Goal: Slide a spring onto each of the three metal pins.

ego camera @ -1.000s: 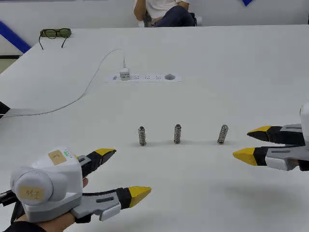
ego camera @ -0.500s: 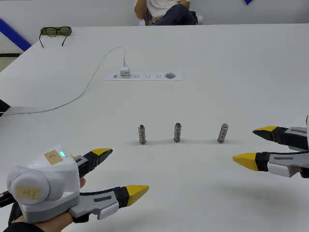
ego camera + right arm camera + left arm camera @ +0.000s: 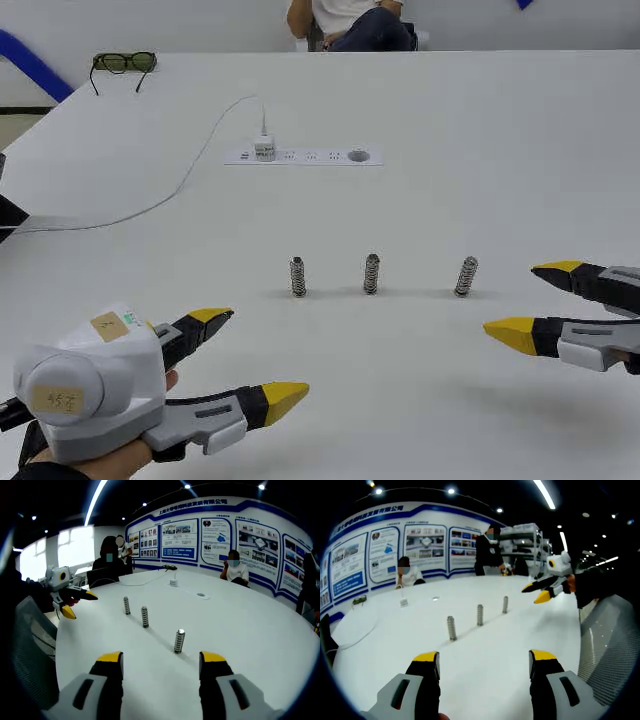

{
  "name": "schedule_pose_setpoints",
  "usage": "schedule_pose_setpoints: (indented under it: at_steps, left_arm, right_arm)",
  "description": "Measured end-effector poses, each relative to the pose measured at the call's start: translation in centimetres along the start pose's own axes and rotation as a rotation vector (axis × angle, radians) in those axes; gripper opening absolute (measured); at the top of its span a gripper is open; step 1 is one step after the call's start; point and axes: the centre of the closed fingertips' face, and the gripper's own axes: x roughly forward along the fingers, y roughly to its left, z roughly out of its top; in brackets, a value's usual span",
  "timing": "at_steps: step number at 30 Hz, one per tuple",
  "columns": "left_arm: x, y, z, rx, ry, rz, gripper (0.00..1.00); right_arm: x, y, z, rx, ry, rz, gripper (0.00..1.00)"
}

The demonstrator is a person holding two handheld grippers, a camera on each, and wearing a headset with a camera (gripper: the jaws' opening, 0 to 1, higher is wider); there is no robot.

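Springs [image 3: 480, 615]: none in my claws. Left gripper [image 3: 255, 355] sits low and near me, jaws spread, nothing between them. Its own view agrees, with the yellow tips wide apart over bare table [image 3: 480, 180]. Right gripper [image 3: 522, 298] is out at my right side, jaws likewise parted and empty, and by its shadow it hovers off the surface.

Outward from the tips, three coils stand upright in a row, well apart from one another and from both claws. Left spring [image 3: 297, 277], middle spring [image 3: 371, 273], right spring [image 3: 466, 276]. Each looks threaded on its pin. In the right gripper view the nearest coil shows a bright pin [image 3: 180, 631] top poking out above it. Judging from that, all three are loaded and little remains to do.

Handling, my guess: a small, light steel coil, stiff sideways but squashy end to end, smooth, prone to roll or ping away if nipped at one end. The best hold is across the coils at mid-height, with light pressure and the axis kept in line with the pin.

Further out: power strip [image 3: 300, 156] with a plugged cable [image 3: 180, 185], glasses [image 3: 124, 62] at the far corner, a seated person [image 3: 350, 20] at the far edge.
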Motion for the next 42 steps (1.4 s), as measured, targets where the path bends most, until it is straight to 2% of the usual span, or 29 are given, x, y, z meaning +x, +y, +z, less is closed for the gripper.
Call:
schedule_pose_setpoints:
  at_steps: [17, 42]
  left_arm:
    - [-0.02, -0.02, -0.13, -0.008, 0.000, -0.001, 0.74]
    - [0.34, 0.45, -0.49, -0.022, -0.003, -0.005, 0.74]
  right_arm:
    - [0.18, 0.30, -0.07, 0.005, 0.001, 0.009, 0.64]
    - [0.07, -0.06, -0.42, 0.011, 0.008, -0.007, 0.64]
